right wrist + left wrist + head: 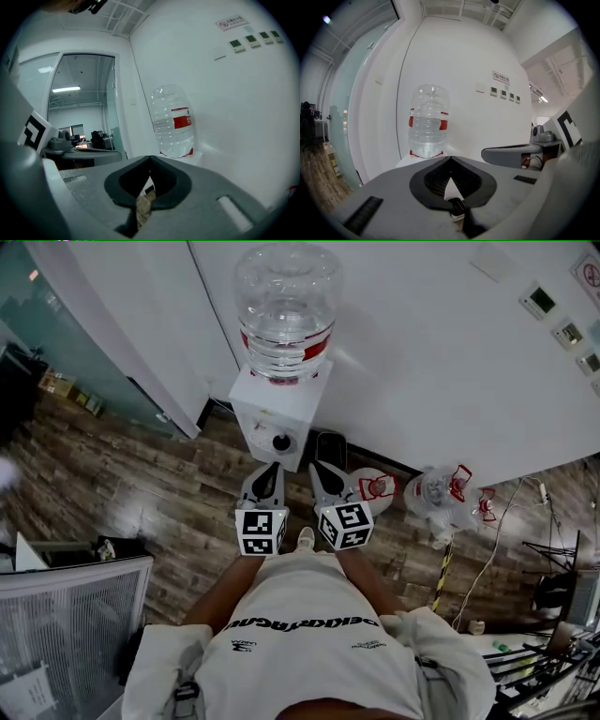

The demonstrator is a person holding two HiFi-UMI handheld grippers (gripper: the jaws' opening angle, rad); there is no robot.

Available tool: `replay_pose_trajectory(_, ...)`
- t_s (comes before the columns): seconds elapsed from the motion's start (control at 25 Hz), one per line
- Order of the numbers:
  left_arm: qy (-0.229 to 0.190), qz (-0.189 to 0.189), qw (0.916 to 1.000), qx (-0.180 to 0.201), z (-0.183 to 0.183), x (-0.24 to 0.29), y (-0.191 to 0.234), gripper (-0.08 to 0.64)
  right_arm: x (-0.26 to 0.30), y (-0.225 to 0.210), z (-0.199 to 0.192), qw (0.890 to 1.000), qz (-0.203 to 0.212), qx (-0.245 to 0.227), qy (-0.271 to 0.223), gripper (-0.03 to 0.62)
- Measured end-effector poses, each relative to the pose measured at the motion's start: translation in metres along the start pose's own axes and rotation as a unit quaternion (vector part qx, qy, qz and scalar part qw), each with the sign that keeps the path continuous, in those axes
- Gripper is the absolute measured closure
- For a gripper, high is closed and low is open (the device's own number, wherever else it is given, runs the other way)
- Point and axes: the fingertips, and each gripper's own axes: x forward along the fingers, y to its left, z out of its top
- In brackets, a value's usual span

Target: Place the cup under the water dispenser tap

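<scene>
A white water dispenser (270,413) stands against the wall with a clear bottle (286,310) upside down on top. A dark round part (281,442) sits on its front. The bottle (428,123) also shows in the left gripper view, and the bottle (174,123) in the right gripper view. My left gripper (272,469) and right gripper (317,466) are side by side just in front of the dispenser, pointing at it. The left gripper (451,158) is shut with nothing in it. The right gripper (150,157) is shut and empty too. No cup shows in any view.
Two empty bottles (433,493) with red handles lie on the wood floor right of the dispenser. A white slatted unit (75,624) stands at lower left, a glass partition (84,343) at upper left. Cables and stands (553,559) clutter the right.
</scene>
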Motion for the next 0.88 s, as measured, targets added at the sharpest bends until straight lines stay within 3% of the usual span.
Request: replay_pose_trajectory(0.88, -0.009, 0.01, 0.9998, -0.018, -0.0031, -0.0025, 0.0094, 0.561, 0.0012, -0.0033, 0.0032, 1.0, -0.007, 0.002, -0.01, 0.594)
